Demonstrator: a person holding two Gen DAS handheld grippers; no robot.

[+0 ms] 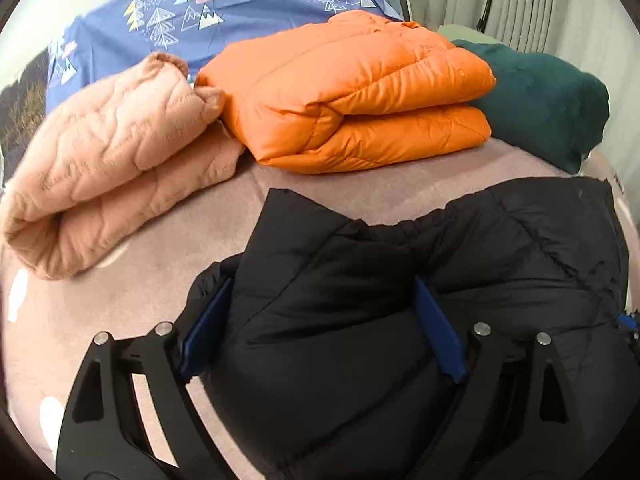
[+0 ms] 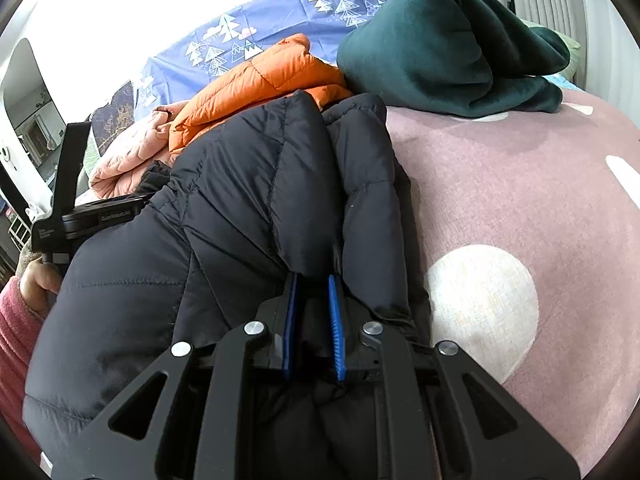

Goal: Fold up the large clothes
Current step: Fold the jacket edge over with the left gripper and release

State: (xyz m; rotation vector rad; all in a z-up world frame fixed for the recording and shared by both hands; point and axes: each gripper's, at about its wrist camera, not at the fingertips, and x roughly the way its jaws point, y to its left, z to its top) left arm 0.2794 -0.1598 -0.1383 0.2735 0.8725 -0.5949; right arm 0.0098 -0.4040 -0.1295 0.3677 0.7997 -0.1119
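Both tongs low over bed, each gripping black jacket [image 1: 360,280].

The left gripper [image 1: 320,328] has its fingers [image 1: 438,332] spread wide around bulky black padding. The right gripper [image 2: 314,330] has its fingers [image 2: 336,328] pinched close on a black fold, lower centre of frame.

A pink bedspread [image 1: 132,280] with white spots covers the bed. Along its far edge hangs a blue sheet [image 1: 248,4] printed with trees, clouds and mountains. Pale pleated curtains [image 1: 532,0] stand at the far right corner. Beyond the bed's left edge, a rounded white-framed mirror [image 2: 28,120] reflects part of a room.
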